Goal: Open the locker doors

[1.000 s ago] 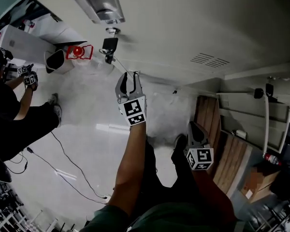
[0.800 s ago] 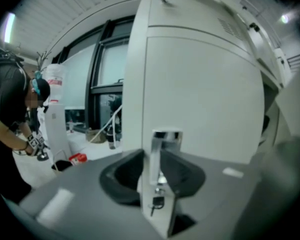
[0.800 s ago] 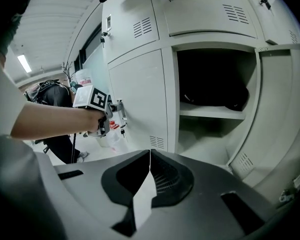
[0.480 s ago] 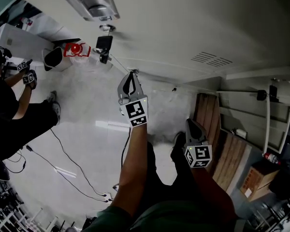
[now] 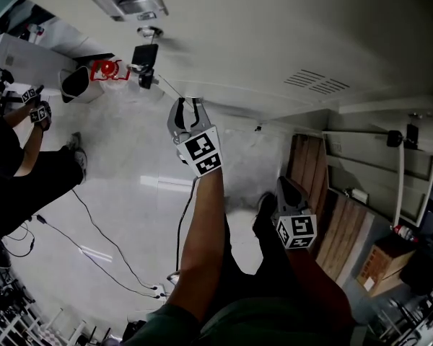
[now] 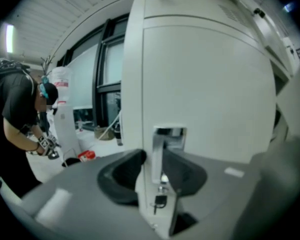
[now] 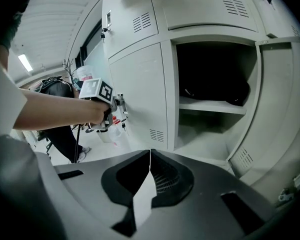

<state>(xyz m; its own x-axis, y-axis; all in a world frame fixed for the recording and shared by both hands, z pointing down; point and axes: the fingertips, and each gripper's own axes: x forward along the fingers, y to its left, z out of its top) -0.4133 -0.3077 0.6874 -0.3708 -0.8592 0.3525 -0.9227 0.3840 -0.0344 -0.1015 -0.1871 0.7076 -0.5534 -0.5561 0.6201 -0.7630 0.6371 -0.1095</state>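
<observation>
The pale locker door [image 7: 140,91] is closed, and its metal handle plate [image 6: 162,146] sits on the door's edge with a small key [image 6: 160,202] hanging below. My left gripper [image 6: 154,156] straddles that handle; its jaws are opening, with the handle between them and both pads still against it. In the head view my left gripper [image 5: 190,107] reaches out to the locker front. My right gripper [image 7: 150,153] is shut with nothing in it and hangs back, low by my legs [image 5: 285,187]. Beside the closed door, a locker compartment [image 7: 215,114] stands open.
The open compartment's door [image 7: 280,134] swings out to the right; a dark item [image 7: 217,91] lies on its shelf. Another person [image 5: 22,171] works at the left with grippers. Cables [image 5: 101,244] trail over the floor. Wooden panels [image 5: 335,218] and a cardboard box [image 5: 390,259] stand at the right.
My left gripper has shifted a little up and to the left along the locker front. The right gripper has hardly moved.
</observation>
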